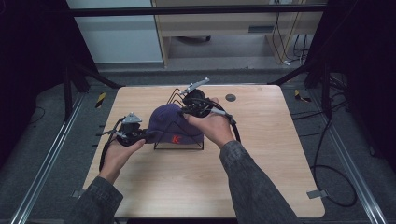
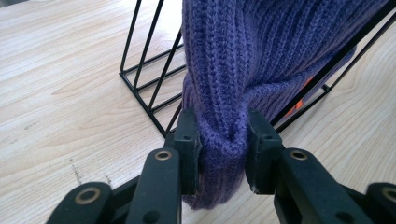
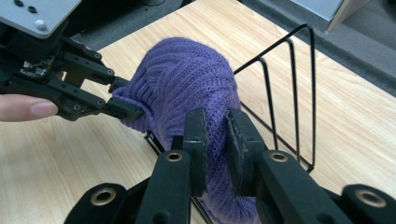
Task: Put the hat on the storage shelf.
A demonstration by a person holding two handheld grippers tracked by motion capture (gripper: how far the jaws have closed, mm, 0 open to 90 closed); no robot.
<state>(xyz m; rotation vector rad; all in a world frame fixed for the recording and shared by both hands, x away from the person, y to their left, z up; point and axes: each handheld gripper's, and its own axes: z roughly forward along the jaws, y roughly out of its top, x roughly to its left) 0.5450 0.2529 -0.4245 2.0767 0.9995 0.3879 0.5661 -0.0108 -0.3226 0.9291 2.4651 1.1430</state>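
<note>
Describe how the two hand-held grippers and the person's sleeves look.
Both the left gripper and the right gripper have black jaws with brass-coloured rivets, a grey three-cornered plate on top and a trailing black cable. The sleeves are dark grey denim-like fabric.

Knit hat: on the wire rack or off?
On: the hat drapes over the wire rack, both grippers pinching its edge.

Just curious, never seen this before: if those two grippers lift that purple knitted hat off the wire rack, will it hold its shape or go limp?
Probably limp: the purple knitted hat bunches between the left gripper pads. Likely light and unslippery; its ribbed knit might snag the wire rack.
</note>
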